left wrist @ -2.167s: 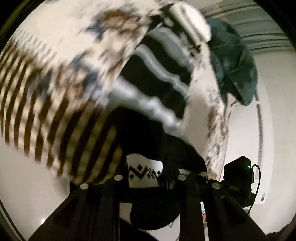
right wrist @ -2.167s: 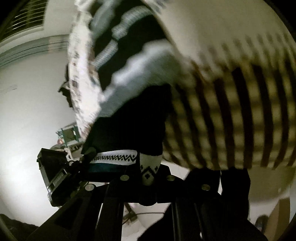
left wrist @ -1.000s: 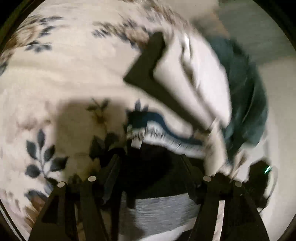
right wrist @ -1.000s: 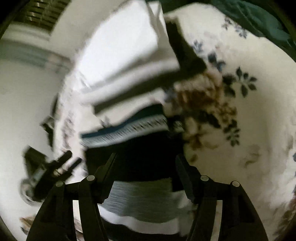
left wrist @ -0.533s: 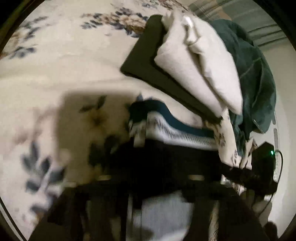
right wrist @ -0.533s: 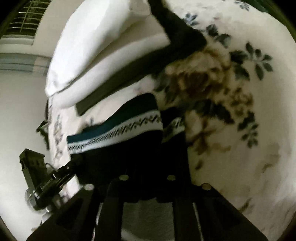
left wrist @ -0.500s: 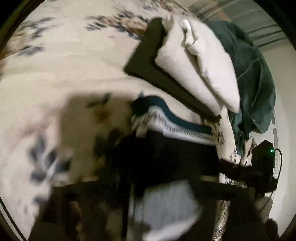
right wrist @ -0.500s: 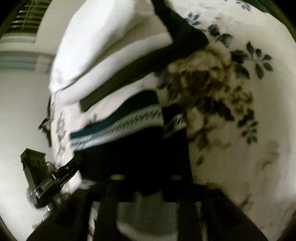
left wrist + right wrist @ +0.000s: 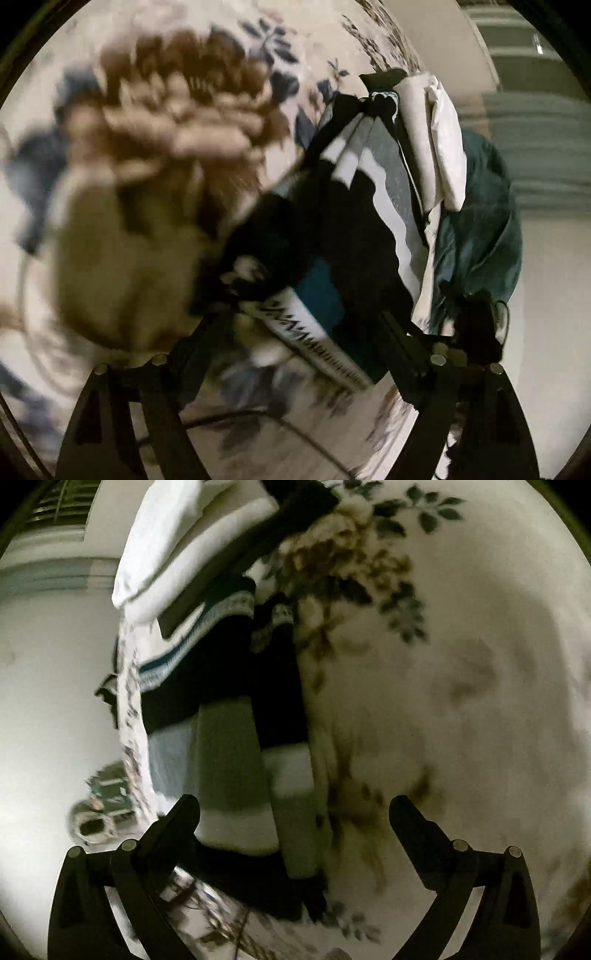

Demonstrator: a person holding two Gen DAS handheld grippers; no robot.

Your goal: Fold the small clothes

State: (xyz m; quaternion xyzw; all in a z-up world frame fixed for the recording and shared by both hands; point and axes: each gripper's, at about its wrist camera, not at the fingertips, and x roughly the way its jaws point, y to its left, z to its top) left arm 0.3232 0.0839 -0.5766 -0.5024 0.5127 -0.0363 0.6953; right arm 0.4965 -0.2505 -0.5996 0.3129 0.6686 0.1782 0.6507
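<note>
- Currently the right gripper (image 9: 293, 821) is hovering with jaws spread wide, gripping nothing; the striped sweater (image 9: 229, 716) is lying just ahead, left of centre, on the floral blanket (image 9: 461, 683).
- Likewise the left gripper (image 9: 291, 338) is gaping, empty, over the sweater's patterned hem (image 9: 314, 339).
- Judging loosely, the sweater is risking slipping off the blanket's nearby edge, undoing folds.

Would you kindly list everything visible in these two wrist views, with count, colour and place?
sweater: one, black with grey, white and teal bands, lying on the bedspread near its edge.
bedspread: one, cream with brown and blue flowers, beneath everything.
folded pile: one, white over black, beyond the sweater.
teal garment: one, dark teal, heaped behind the pile.
left gripper: one, black, open, over the sweater's patterned hem.
right gripper: one, black, open, above the sweater.
</note>
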